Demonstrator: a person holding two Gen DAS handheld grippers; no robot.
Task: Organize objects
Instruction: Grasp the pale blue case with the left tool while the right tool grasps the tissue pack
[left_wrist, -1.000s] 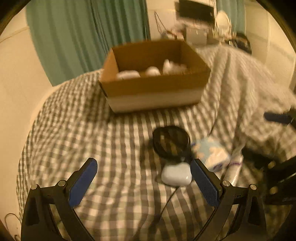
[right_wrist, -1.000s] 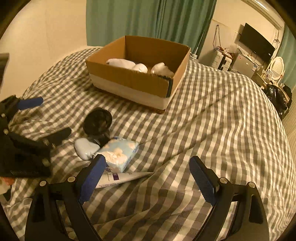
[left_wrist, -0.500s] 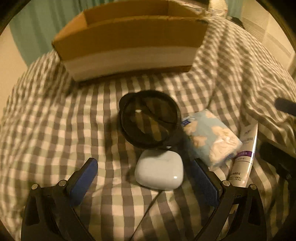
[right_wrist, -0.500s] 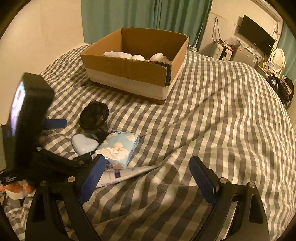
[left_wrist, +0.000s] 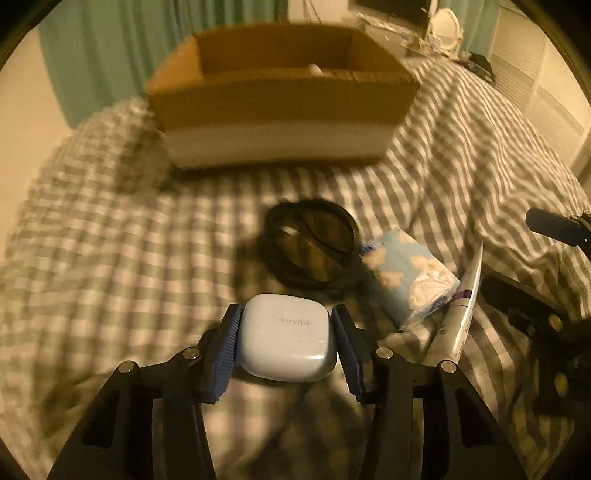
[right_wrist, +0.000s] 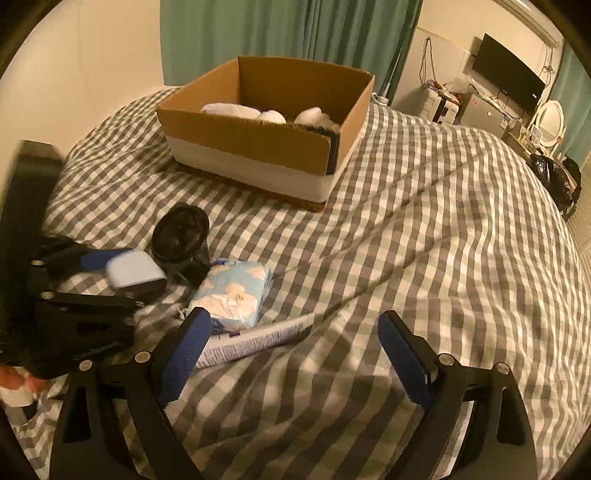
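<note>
My left claw (left_wrist: 286, 345) pinches the pale blue earbud case (left_wrist: 287, 339) btwn both blue pads, just above the checked bed (right_wrist: 424, 229). My right claw (right_wrist: 295, 356) is spread wide w/ nothing in it, hovering over the cover. Just past its left pad lie a white tube (right_wrist: 255, 338) and a cloud-print tissue pack (right_wrist: 234, 291), touching. Next comes a black round lid (left_wrist: 312, 245) beside the pack. Farther off, twd the bed's far edge, sits the open cardboard box (right_wrist: 258, 140) w/ white items (right_wrist: 271, 115) inside.

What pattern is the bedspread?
A grey-and-white check; the bedspread shows most clearly in the right wrist view.
</note>
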